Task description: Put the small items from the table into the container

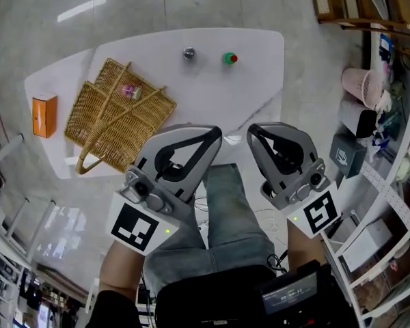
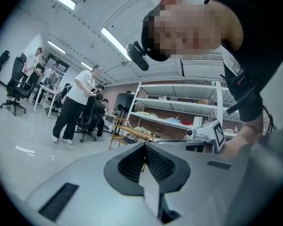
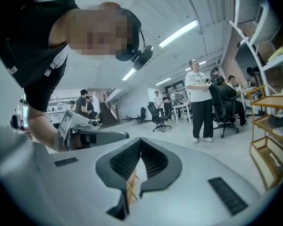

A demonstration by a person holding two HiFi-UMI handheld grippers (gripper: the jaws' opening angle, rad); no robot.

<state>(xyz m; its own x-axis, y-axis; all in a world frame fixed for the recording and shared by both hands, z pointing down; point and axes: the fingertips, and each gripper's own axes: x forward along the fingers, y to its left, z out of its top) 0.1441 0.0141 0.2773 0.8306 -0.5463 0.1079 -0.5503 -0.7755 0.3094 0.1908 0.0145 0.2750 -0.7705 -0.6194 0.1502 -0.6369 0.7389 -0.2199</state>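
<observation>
The left gripper (image 1: pixel 212 135) and right gripper (image 1: pixel 256 132) hover at the white table's (image 1: pixel 246 94) near edge, jaws pressed together on nothing, seemingly between picks. Next, one should open over the small silver round item (image 1: pixel 188 52) or the green-and-red item (image 1: pixel 230 58) by the far edge, bound for the woven straw basket (image 1: pixel 102 125) toward the left edge.

- You have no word or number that reads clearly anywhere here.
- The square marker (image 1: pixel 135 225) on your left gripper (image 1: pixel 216 134) is a black-and-white pattern, no letters.
- The marker (image 1: pixel 320 212) on your right gripper (image 1: pixel 251 130) is the same kind.
- The screen (image 1: pixel 289 296) at your waist shows pale digits, too blurred to read.
- The dark box (image 1: pixel 344 157) at your right bears a white logo, illegible.
</observation>
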